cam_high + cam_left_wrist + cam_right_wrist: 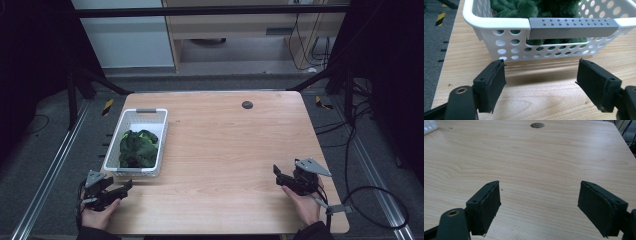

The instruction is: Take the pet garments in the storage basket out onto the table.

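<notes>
Left to right. Left gripper [121,190]: held in the person's left hand [97,215] at the near left corner of the desk [225,150]. Its fingers [490,85] are spread wide with nothing between them, and they point at the near short wall of the basket, close to it but not touching.

White perforated basket [162,131]: stands on the left part of the desk, its long side running along the left edge, its near end just beyond the left gripper. In the left gripper view a grey handle strip [573,28] with rows of small studs spans the near rim.

Dark green plush cloth [138,149]: lies bunched inside the basket, towards the near end, with a lighter yellow-green patch at its far side. In the left gripper view the pile rises to about rim height and shows through the holes in the wall.

Dark round cap [247,104]: set flush in the desk top near the middle of the far edge.

Right gripper [276,176]: held in the person's right hand [305,205] near the near right corner of the desk, well apart from the basket. Its fingers [485,206] are likewise spread wide and empty, above bare wood, and point towards the far edge.
</notes>
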A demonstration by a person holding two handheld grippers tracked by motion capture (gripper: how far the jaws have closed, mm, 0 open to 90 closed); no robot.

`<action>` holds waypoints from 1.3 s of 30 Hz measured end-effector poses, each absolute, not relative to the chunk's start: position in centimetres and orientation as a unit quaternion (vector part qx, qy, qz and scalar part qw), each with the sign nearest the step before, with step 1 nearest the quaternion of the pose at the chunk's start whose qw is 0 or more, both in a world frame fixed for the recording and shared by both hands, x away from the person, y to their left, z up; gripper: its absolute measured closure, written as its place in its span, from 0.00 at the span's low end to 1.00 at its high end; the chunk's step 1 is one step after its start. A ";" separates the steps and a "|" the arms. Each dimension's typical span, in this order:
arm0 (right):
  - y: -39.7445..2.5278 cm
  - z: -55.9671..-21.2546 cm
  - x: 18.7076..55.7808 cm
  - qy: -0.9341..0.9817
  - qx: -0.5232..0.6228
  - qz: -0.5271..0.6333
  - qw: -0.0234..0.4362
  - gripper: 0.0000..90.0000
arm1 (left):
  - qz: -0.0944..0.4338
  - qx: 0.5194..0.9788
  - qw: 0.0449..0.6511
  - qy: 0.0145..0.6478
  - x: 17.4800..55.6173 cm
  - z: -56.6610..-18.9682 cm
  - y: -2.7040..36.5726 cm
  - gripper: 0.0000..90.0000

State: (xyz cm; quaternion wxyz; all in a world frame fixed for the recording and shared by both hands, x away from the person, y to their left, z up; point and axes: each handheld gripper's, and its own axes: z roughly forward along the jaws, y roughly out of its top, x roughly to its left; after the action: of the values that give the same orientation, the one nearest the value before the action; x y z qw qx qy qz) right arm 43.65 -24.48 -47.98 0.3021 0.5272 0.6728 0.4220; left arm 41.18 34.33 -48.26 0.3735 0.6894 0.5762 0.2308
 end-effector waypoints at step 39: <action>-24.5 -48.0 43.9 0.677 0.533 0.411 0.299 0.18 | 0.217 0.678 0.405 0.574 40.0 -45.6 33.8 0.19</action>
State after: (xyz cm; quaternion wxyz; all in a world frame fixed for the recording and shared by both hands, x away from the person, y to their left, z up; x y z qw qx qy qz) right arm 43.89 -24.52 -47.96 0.2992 0.5326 0.6766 0.4111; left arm 40.05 33.83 -45.59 0.4052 0.6776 0.5743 0.2166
